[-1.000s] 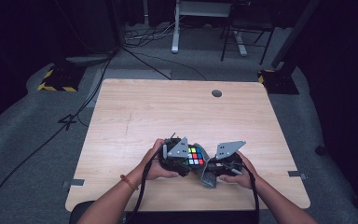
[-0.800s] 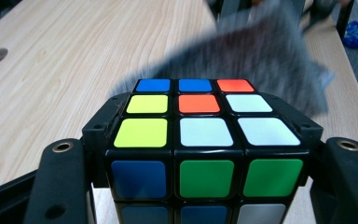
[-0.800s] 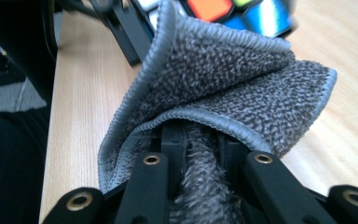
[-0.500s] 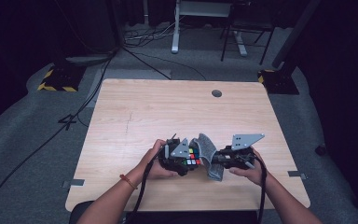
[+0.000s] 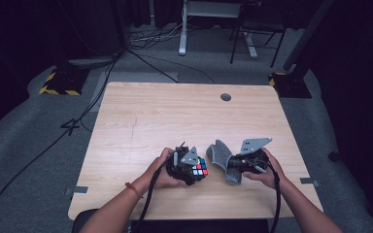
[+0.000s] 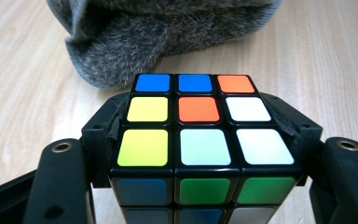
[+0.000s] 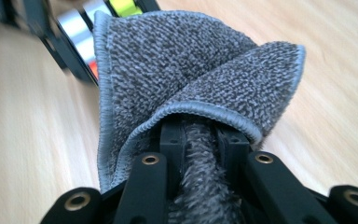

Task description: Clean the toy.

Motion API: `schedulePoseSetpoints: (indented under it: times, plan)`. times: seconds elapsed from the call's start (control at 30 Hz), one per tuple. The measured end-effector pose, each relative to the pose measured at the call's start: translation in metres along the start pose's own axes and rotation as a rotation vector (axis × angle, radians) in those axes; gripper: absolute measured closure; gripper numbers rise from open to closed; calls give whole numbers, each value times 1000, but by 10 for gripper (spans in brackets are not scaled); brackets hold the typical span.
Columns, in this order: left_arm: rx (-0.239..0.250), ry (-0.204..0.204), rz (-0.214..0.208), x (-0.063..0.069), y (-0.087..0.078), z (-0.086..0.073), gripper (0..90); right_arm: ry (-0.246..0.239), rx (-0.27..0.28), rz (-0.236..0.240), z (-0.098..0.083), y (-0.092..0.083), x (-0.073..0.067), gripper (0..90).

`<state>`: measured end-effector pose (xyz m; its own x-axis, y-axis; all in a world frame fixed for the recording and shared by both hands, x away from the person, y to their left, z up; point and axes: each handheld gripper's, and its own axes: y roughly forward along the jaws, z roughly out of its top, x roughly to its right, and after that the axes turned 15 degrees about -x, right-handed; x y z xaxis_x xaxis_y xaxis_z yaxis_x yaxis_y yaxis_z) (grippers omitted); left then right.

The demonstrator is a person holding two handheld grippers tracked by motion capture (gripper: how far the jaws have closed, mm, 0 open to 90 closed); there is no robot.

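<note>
Low over the bench (image 5: 165, 116), the left tongs (image 5: 194, 170) clench a puzzle cube (image 6: 193, 126) while the right tongs (image 5: 233, 167), level beside them, pinch a grey cloth (image 7: 191, 74).

Scrambled cube (image 6: 205, 140) beside folded grey cloth (image 7: 191, 70) (terry).

Light wooden table (image 5: 165, 116), round dark grommet hole (image 5: 226, 97) near its far edge, standing on grey carpet (image 5: 39, 141)

Glossy plastic puzzle cube (image 6: 204, 140) in matt black jaws; beside it, a rough, fuzzy grey cloth (image 7: 186, 79); pale wood-grain counter (image 5: 165, 116) beneath.
</note>
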<state>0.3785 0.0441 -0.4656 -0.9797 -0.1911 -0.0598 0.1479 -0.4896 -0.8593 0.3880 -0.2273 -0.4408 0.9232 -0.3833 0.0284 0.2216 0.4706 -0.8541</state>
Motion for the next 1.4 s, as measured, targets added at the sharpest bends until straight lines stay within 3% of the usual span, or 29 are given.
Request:
schedulePoseSetpoints:
  times: [0.2, 0.4, 0.67, 0.8, 1.17, 1.33, 1.4]
  plan:
    - [30, 0, -73, 3, 13, 4, 329, 38, 33, 14, -22, 0, 3, 758]
    - [34, -1, -109, 1, 15, 2, 326, 49, 17, 14, -31, 6, 5, 747]
    - [9, 3, -91, -3, 13, -3, 320, 67, -11, 10, -37, 15, 7, 725]
    - [-12, 22, -60, -1, 13, -4, 312, 80, -15, 10, -39, 16, 9, 714]
    - [-35, 14, -47, -2, 10, -10, 301, 96, -26, 1, -42, 19, 12, 678]
    - [-52, 12, -40, -3, 7, -12, 251, 94, -19, -14, -40, 16, 10, 597]
    - [-79, 42, -31, -1, 4, -13, 247, 108, -14, -27, -40, 14, 10, 528]
